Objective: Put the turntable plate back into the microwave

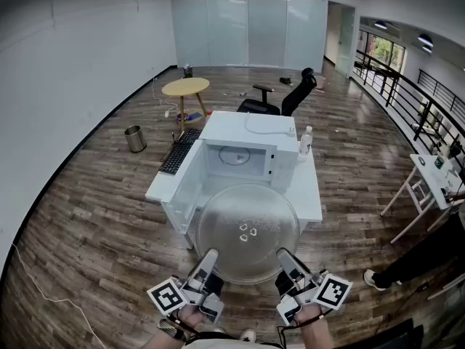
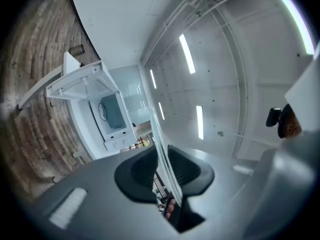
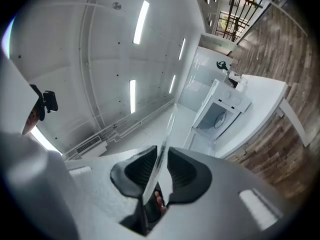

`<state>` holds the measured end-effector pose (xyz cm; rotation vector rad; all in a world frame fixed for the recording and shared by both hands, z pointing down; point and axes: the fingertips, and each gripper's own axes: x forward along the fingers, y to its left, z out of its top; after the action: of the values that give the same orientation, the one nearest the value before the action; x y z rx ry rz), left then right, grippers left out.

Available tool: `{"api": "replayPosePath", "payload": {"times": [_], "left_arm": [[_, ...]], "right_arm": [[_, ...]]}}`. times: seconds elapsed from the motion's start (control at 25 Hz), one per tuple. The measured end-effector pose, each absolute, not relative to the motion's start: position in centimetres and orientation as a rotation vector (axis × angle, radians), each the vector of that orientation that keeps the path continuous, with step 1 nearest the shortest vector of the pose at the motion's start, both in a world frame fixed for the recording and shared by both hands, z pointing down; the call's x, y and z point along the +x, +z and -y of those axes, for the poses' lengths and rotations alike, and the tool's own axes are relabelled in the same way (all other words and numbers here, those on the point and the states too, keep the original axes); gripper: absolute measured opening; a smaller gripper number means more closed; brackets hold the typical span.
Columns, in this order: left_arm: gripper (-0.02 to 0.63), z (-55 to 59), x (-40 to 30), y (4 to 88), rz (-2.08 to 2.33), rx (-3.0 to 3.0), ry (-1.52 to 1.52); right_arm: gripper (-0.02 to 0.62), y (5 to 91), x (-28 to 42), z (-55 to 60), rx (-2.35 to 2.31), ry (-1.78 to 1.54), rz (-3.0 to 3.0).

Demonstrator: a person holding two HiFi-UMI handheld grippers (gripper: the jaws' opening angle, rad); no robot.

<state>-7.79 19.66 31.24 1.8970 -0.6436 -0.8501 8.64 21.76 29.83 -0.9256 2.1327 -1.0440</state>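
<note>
Btwn 2 grippers (image 1: 210, 255) (image 1: 284, 254): 1 plate (image 1: 247, 224)

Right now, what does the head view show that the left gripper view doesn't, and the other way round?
Head view only: the turntable plate as a whole disc, the left gripper and right gripper on its near rim, a yellow round table. Left gripper view only: the plate's edge clamped between that gripper's pads, ceiling light strips. Both: the microwave with its door open on a white table, wood floor.
</note>
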Motion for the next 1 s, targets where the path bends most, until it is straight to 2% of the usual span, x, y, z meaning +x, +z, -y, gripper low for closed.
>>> {"api": "replayPosePath", "payload": {"times": [0.48, 1.0], "left_arm": [[0.060, -19.7, -6.7, 31.4, 0.676, 1.854, -0.901], [0.060, -10.1, -6.3, 33.8, 0.661, 1.818, -0.879]], "right_arm": [[0.071, 30.4, 9.9, -21.5, -0.879, -1.055, -2.155], [0.072, 32.7, 10.1, -12.0, -0.901, -1.097, -2.137]]}}
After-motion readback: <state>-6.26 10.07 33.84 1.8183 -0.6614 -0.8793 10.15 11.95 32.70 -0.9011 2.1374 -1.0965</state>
